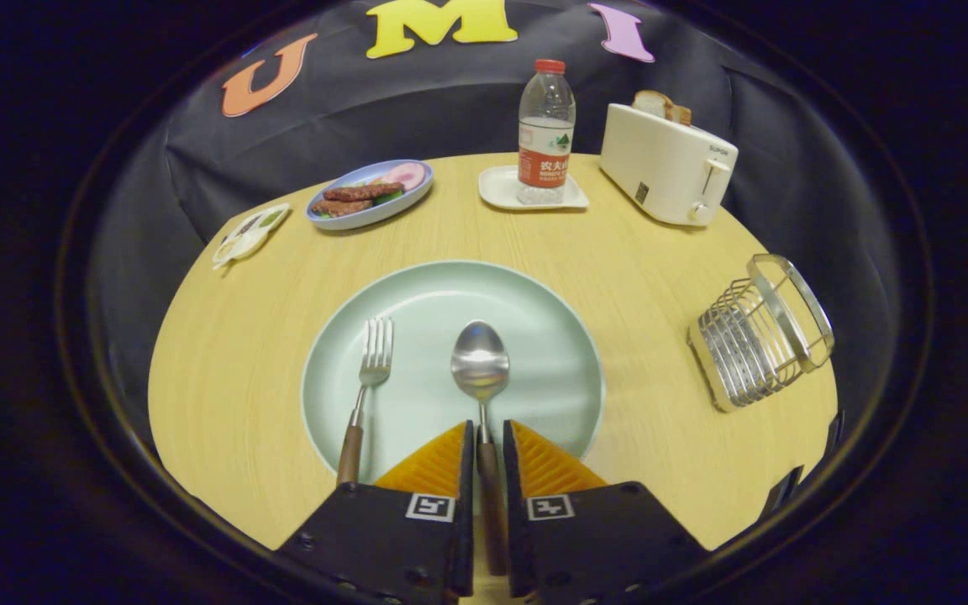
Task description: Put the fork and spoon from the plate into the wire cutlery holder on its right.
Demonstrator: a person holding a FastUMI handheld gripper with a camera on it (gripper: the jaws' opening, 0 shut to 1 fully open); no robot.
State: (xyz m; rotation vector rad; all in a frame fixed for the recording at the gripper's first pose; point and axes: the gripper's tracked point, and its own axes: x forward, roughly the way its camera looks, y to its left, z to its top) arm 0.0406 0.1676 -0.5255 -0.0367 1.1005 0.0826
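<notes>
A pale green plate [534,302] lies on the round wooden table just ahead of my fingers. On it lie a fork [373,357] with a brown handle, to the left, and a spoon [480,363] with a brown handle, in the middle. My gripper [488,433] is shut on the spoon's handle, which runs back between the two fingers; the bowl of the spoon points away from me. The fork lies free, left of the left finger. The wire cutlery holder [760,334] stands on the table to the right of the plate.
Beyond the plate stand a water bottle [546,130] on a small white tray [501,189], a white toaster [669,162] with bread in it, a blue plate of food [370,193] and a small dish [250,233] near the table's left edge.
</notes>
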